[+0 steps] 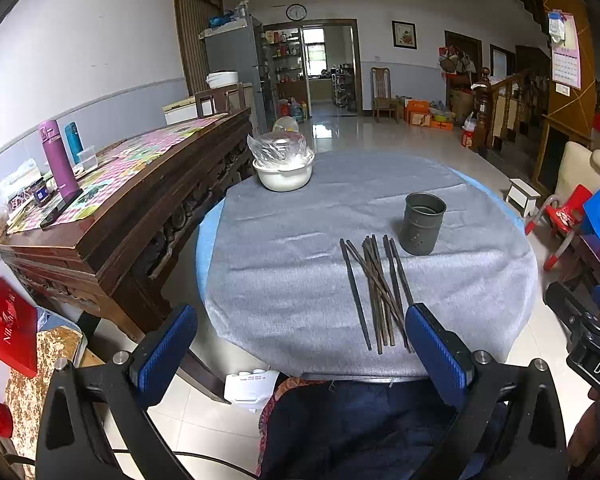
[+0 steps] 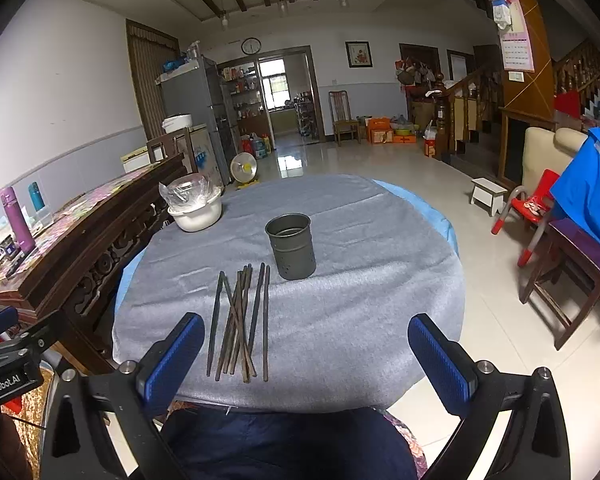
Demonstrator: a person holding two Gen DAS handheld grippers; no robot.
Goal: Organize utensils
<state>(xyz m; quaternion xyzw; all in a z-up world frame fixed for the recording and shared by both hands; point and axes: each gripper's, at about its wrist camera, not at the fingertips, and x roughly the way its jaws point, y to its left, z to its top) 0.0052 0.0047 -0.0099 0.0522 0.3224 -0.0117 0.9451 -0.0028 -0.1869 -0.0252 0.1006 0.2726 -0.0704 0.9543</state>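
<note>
1. Daylight enters through the far window [image 1: 314, 53], leaving glare on the glossy floor [image 1: 324, 128].
2. Both views are sharp centrally, evenly bright.
3. Fisheye bends walls; corners go black, perhaps slightly soft.

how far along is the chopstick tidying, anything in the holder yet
Nothing looks done yet. The metal holder stands upright on the grey tablecloth, and nothing shows above its rim. All the chopsticks lie in a loose, crossed pile in front of it. Nothing is in hand: the left claw and right claw are both open, short of the table. Every chopstick remains to be moved.
</note>
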